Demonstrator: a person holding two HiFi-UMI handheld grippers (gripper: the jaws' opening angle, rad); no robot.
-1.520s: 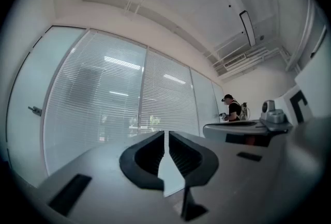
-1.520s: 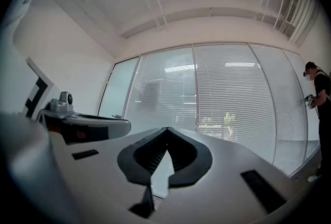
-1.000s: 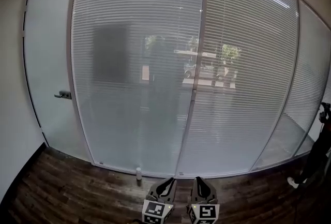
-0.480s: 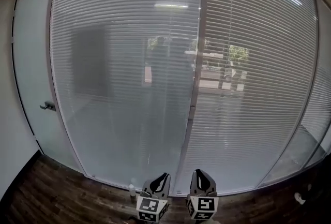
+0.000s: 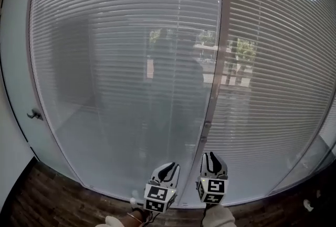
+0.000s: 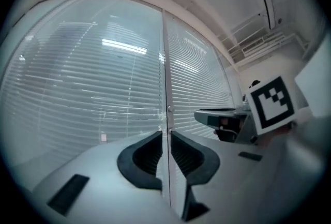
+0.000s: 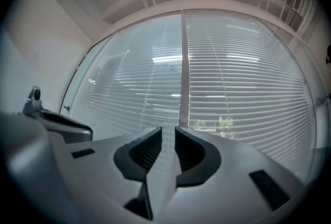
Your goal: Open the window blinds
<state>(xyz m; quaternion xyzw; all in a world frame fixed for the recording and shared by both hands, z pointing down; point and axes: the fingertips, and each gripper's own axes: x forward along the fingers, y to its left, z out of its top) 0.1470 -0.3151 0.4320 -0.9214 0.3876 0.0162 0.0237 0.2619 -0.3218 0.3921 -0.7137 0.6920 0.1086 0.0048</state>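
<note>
facing the blinds [image 5: 126, 63] (slats lying shut across the window ahead), holding left gripper [image 5: 169, 167] barely parted, right gripper [image 5: 211, 157] just opening slightly, both gripping nothing; risking striking the glass while hunting for a control, none showing clearly.

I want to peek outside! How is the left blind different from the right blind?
The left blind looks darker, with big grey shadowy shapes behind it; the right blind looks paler and brighter. The left blind ends beside a frosted door with a handle; the right blind lies past the post, away from that door. Both have thin white slats and hang all the way down.
</note>
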